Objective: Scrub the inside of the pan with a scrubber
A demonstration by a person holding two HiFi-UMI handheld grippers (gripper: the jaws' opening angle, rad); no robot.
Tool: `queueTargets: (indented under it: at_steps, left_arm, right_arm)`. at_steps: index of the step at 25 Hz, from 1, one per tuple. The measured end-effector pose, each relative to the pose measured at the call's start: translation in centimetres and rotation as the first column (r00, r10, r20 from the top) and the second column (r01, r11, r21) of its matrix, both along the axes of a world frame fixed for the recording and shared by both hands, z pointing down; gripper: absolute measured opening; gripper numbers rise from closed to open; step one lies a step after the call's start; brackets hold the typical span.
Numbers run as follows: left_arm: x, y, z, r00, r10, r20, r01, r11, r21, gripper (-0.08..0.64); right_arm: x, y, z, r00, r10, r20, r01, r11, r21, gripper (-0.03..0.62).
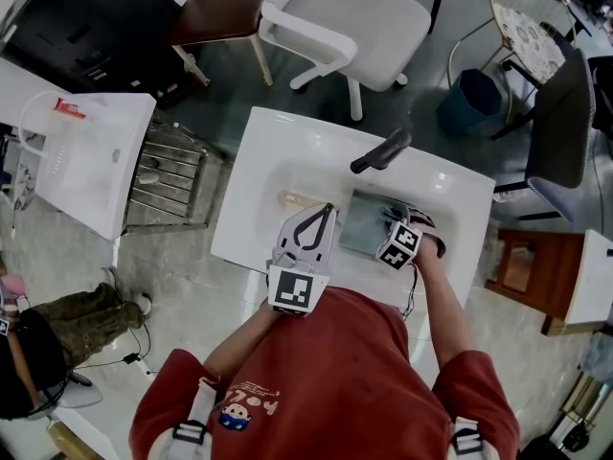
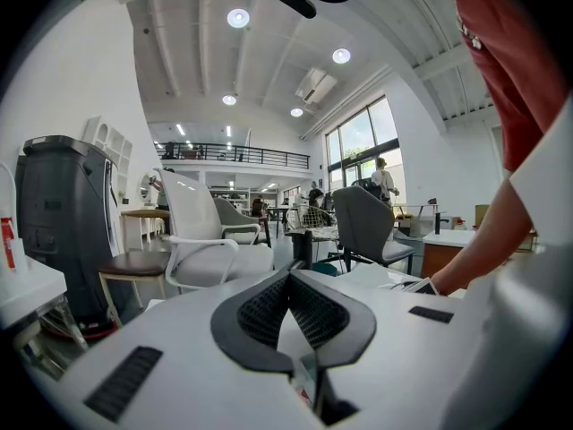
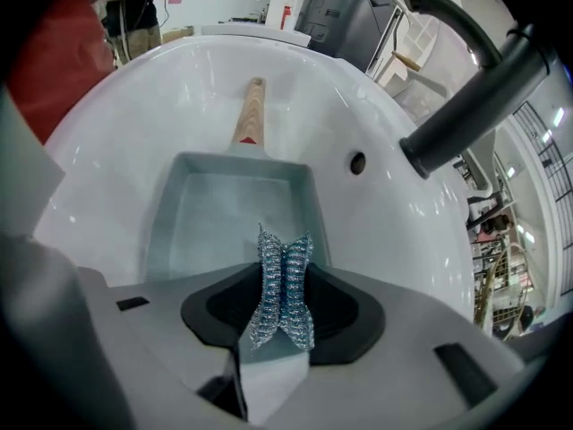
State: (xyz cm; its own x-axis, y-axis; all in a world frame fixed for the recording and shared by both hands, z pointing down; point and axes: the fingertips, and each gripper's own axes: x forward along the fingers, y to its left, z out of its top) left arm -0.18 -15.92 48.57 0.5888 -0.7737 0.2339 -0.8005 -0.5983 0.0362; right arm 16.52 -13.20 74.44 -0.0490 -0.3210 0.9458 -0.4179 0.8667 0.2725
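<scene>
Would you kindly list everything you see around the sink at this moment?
sink: one, white, below the person
faucet: one, dark grey, at the sink's far rim
pan: one, grey with wooden handle, in the sink
scrubber: one, silvery blue, clamped in the right tool
office chair: one, white, beyond the sink
bin: one, blue, right of the chair
stool: one, brown seat, left of the chair
left tool: white, shut, empty
right tool: white, over the pan

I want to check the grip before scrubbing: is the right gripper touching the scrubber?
Touching. The right gripper view shows the right gripper shut on the scrubber, pinched between its jaws.
</scene>
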Motion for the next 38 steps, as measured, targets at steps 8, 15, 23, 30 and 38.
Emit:
queueTargets:
  at_steps: [8,15,23,30,38]
  left_arm:
    - [-0.2,-0.2,0.2,0.998,0.023,0.053,-0.027,0.997,0.071,0.014]
    - [-0.1,-0.1,-0.1,0.999,0.026,0.041,-0.029,0.997,0.070,0.014]
    - [-0.2,0.2,-0.9,0.999,0.018,0.030,-0.019,0.998,0.054,0.014]
    - [-0.2,-0.1,-1.0,0.999,0.023,0.036,-0.026,0.996,0.081,0.014]
    - [0.6,-0.7,-2.1,0.999,0.042,0.031,-0.045,0.994,0.102,0.014]
  right_arm:
    - [0.2,-1.5,0.3,1.000,-0.015,-0.027,0.017,0.997,0.074,0.164]
    - [0.1,-1.5,0.0,1.000,0.010,-0.019,-0.008,0.996,0.090,0.164]
    - [0.2,-1.2,-3.0,0.974,0.183,0.131,-0.200,0.971,0.133,0.164]
    - [0.8,0.1,-9.2,0.894,0.319,0.316,-0.392,0.897,0.203,0.164]
    - [2.1,-0.1,-18.4,0.703,0.398,0.589,-0.631,0.731,0.260,0.164]
